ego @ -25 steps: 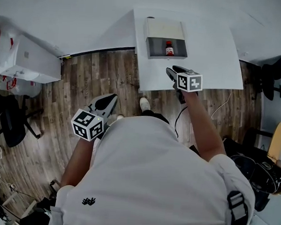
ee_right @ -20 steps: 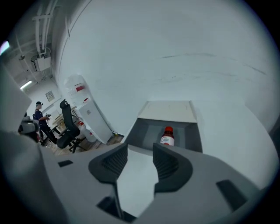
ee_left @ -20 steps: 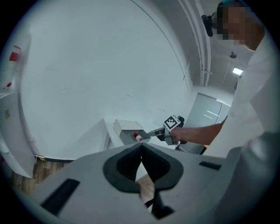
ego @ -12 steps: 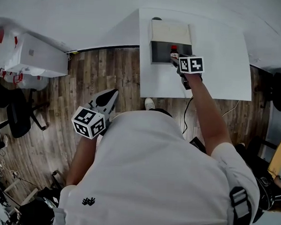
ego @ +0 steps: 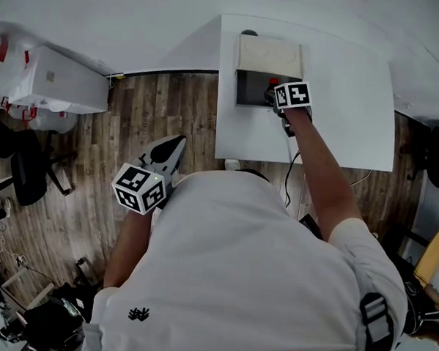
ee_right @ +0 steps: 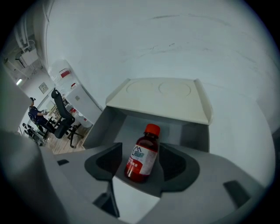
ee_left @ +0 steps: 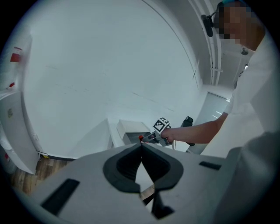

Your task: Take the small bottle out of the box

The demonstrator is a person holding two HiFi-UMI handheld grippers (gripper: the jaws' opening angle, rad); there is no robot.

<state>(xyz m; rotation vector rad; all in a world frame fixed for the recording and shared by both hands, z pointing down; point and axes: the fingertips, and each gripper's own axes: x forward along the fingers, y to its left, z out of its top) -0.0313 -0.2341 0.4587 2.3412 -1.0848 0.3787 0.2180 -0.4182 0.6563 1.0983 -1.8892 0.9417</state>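
Observation:
A small dark-red bottle (ee_right: 142,154) with a red cap and white label stands upright inside a grey box (ee_right: 118,120) whose beige lid (ee_right: 162,98) is folded back. My right gripper (ee_right: 141,168) reaches into the box, its jaws opening, one on each side of the bottle and not pressing it. In the head view the box (ego: 243,88) sits at the far side of a white table (ego: 341,104), and the right gripper (ego: 272,94) covers most of the bottle (ego: 273,81). My left gripper (ego: 177,141) hangs over the floor, shut and empty, and is also seen in its own view (ee_left: 141,146).
The table's near edge (ego: 301,162) lies between the person and the box. A cable (ego: 288,183) hangs off it. A white cabinet (ego: 55,89) and an office chair (ego: 21,175) stand on the wooden floor at the left.
The right gripper has moved forward from the table's near edge into the box, until its jaws flank the bottle. The left gripper has stayed where it was.

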